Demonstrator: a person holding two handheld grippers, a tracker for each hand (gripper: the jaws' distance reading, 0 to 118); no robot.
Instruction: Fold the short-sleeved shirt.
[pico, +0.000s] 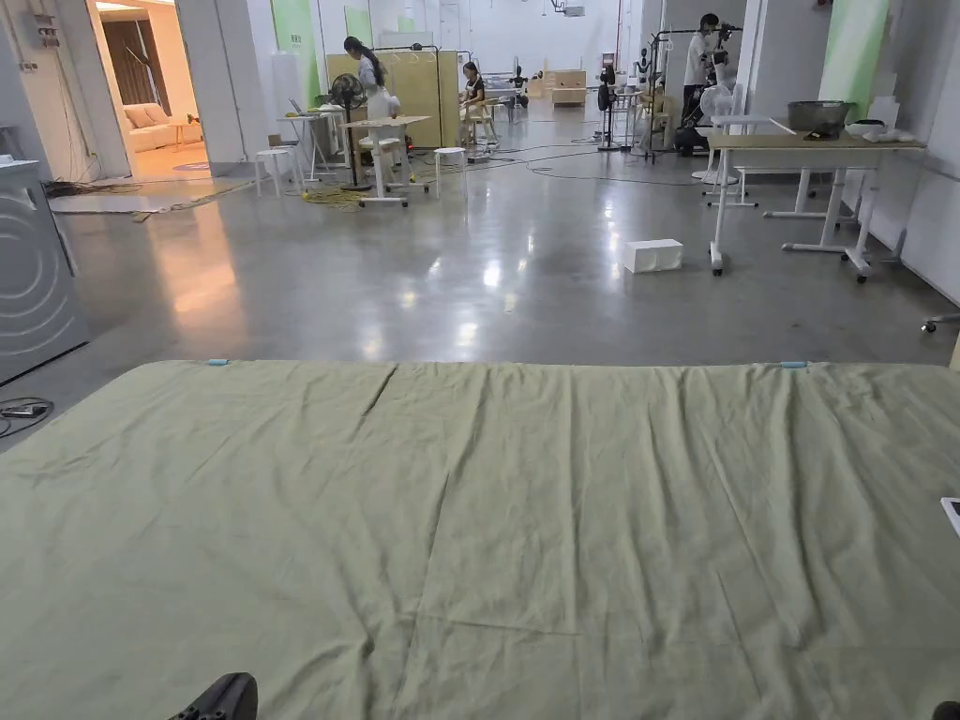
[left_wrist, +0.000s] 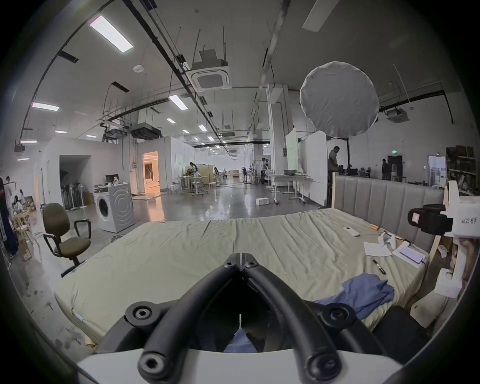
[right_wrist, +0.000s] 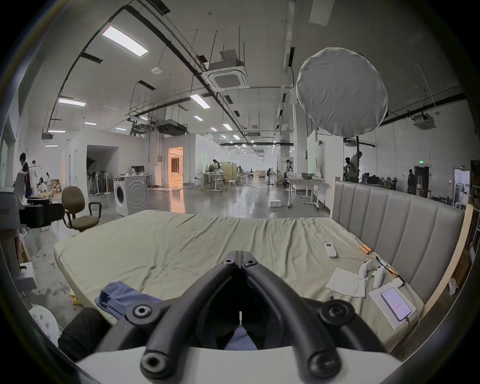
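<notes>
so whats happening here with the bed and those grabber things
A person stands at a bed covered by a green sheet, holding a gripper in each hand. The left gripper and the right gripper are both shut and hold nothing. A blue shirt lies crumpled at the near edge of the bed, not yet spread or folded. A phone, papers and a remote sit near the headboard.

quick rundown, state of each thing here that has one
left tongs: shut, empty
right tongs: shut, empty
blue shirt: crumpled, unfolded, at the near edge of the bed
bed sheet: spread flat, wrinkled
phone: screen lit, lying on paper
washing machine: door closed
office chair: empty
</notes>
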